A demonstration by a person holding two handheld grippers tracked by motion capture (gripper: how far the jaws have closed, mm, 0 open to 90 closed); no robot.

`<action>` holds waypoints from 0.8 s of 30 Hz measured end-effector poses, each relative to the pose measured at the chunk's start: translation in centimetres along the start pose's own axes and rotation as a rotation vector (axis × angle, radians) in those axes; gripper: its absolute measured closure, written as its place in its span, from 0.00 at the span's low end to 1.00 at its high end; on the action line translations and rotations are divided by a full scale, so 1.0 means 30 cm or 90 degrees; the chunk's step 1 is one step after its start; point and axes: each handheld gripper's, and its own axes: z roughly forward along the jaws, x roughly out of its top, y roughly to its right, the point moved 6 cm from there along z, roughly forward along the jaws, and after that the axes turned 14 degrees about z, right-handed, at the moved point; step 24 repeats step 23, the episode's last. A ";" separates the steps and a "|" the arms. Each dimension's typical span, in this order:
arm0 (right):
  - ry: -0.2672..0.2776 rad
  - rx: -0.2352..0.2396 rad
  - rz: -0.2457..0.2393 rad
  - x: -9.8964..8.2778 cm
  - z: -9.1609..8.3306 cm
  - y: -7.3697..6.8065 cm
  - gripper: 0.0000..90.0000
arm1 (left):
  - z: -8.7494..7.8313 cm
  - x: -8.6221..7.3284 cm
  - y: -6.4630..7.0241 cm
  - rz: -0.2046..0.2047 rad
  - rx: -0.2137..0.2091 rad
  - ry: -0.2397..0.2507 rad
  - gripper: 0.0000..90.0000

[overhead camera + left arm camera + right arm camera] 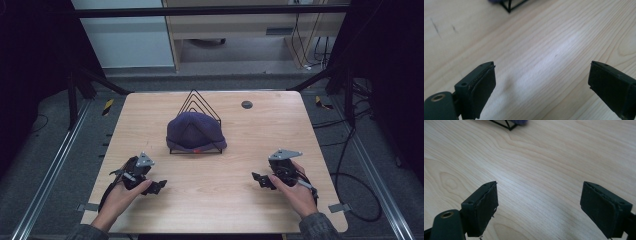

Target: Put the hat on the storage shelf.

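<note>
Bare table [220, 180] before hat-draped wire rack [210, 112].

No writing, label, brand or number can be read anywhere. The small red patch on the blue cap [195, 131], at its front edge, is too small to make out.

Right gripper [539, 202] agape over bare table [544, 160]
</note>
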 end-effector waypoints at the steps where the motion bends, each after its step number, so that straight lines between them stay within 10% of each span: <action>1: -0.005 0.001 0.004 -0.009 0.007 0.002 0.16 | 0.004 -0.012 -0.004 -0.001 0.001 -0.010 0.08; 12: -0.052 -0.030 -0.016 -0.068 0.047 0.009 0.13 | 0.035 -0.058 -0.009 -0.014 -0.014 -0.049 0.03; 24: -0.008 -0.042 -0.025 -0.084 0.060 0.004 0.07 | 0.040 -0.063 -0.008 -0.010 -0.019 -0.037 0.00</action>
